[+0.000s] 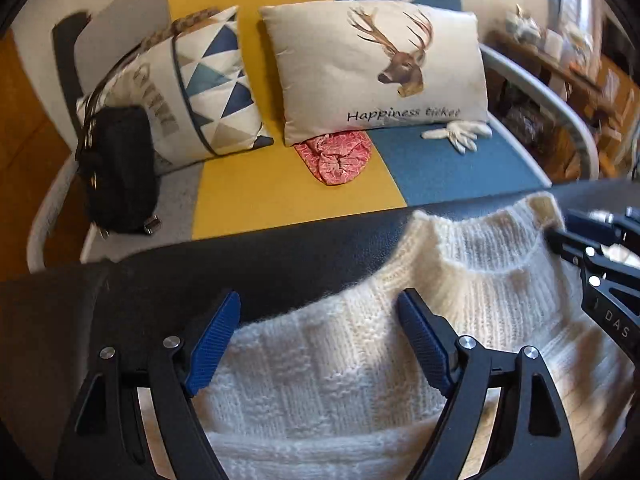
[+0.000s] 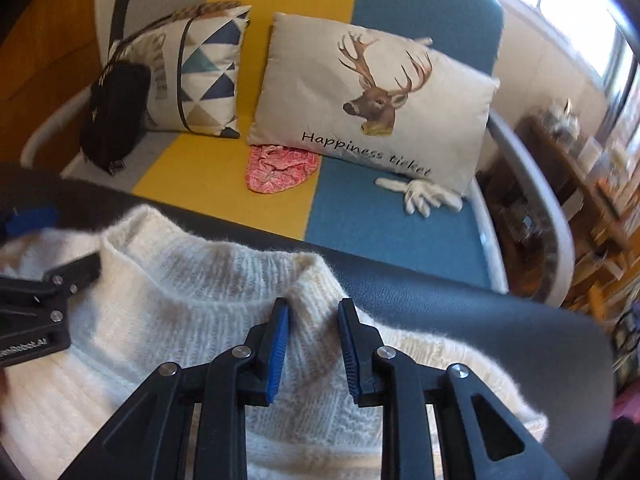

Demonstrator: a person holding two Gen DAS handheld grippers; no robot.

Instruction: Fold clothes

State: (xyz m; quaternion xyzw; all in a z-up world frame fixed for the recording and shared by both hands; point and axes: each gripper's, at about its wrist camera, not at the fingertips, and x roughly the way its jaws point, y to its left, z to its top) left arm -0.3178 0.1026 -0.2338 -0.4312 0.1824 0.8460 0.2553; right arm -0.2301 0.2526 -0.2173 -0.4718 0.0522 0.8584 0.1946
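Observation:
A cream knitted sweater (image 1: pixel 320 380) lies flat on a dark leather surface (image 1: pixel 240 256), its collar (image 2: pixel 192 264) toward the sofa. My left gripper (image 1: pixel 319 296) stands wide open just over the sweater's left shoulder, with nothing pinched between its blue pads. My right gripper (image 2: pixel 313 303) hovers at the right end of the collar over the other shoulder. Its jaws are only narrowly apart, and the inner pad faces show bare, with the sweater (image 2: pixel 180 300) lying beneath them. Each gripper shows at the edge of the other's view.
Beyond the leather surface stands a yellow and blue sofa (image 1: pixel 280 184). On it lie a deer pillow (image 1: pixel 360 72), a triangle-patterned pillow (image 1: pixel 216 80), a black bag (image 1: pixel 120 168), a red cloth (image 1: pixel 334 156) and a white glove (image 1: pixel 456 134). A cluttered wooden shelf (image 2: pixel 580 184) is at the right.

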